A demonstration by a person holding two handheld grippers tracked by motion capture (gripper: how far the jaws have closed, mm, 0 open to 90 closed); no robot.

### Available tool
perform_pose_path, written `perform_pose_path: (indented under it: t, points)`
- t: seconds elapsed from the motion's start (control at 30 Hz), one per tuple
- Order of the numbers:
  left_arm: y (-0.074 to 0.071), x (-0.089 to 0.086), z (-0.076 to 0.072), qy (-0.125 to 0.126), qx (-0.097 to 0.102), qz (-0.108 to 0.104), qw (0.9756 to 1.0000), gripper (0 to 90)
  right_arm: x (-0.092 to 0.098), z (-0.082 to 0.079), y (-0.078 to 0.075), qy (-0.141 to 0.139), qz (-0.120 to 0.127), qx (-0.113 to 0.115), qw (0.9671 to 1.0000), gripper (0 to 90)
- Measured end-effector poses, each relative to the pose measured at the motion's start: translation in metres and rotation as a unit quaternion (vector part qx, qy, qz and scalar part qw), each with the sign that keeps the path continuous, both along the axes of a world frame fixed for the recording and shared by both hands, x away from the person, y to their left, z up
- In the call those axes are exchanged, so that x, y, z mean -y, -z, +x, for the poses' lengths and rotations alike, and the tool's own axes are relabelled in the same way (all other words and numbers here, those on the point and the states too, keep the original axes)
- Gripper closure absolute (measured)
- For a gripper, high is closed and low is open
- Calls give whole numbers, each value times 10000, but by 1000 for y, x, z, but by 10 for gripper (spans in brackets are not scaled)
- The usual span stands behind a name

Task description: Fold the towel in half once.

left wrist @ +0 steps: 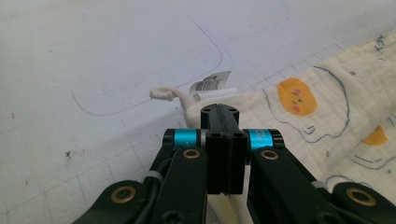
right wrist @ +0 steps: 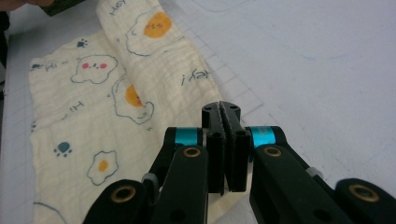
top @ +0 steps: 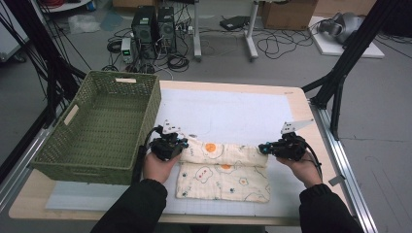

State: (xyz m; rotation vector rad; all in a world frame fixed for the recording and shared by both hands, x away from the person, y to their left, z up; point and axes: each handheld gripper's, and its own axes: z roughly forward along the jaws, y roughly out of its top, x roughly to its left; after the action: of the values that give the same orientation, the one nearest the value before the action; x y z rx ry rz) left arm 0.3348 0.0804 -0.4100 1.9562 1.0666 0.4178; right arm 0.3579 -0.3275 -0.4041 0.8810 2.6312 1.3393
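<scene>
A cream cloth (top: 223, 174) printed with fried eggs and paw marks lies on the white mat, its far edge rolled up toward me. My left gripper (top: 182, 143) is shut on the cloth's far left corner, and in the left gripper view its jaws (left wrist: 219, 110) press together, with cream fabric (left wrist: 327, 107) running under them and a white label (left wrist: 211, 84) just beyond. My right gripper (top: 263, 148) is shut on the far right corner. In the right gripper view the closed jaws (right wrist: 221, 108) pinch the cloth (right wrist: 116, 107) at its lifted edge.
A green woven basket (top: 68, 145) stands empty at the table's left, close to my left hand. The white mat (top: 228, 109) stretches beyond the cloth toward the far edge. Black frame posts (top: 340, 82) rise at the right corner. Computers and cables sit on the floor behind.
</scene>
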Motion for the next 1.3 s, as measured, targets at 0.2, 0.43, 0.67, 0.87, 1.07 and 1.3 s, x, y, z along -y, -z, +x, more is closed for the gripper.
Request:
perform_pose_path:
  t: [0.2, 0.43, 0.67, 0.87, 1.07, 1.3]
  points:
    - [6, -5, -18, 149, -37, 30, 9999, 893, 2, -17, 2, -154, 64, 59, 9998, 891]
    - [10, -11, -37, 358, -114, 95, 9993, 893, 3, -37, 10, -348, 97, -9, 9993, 890]
    - [7, -17, -53, 579, -210, 19, 9981, 827, 2, -51, 16, -594, 75, -255, 9979, 878]
    - [-8, -20, -54, 575, -92, -65, 9983, 700, 5, -52, 1, -583, 252, -178, 9978, 763]
    - [-3, -14, -43, 453, -121, 86, 9989, 677, 5, -40, -7, -282, 166, 41, 9995, 673]
    - [13, -2, -22, 203, -171, 323, 9991, 649, 5, -17, 8, 135, -193, 41, 9997, 574]
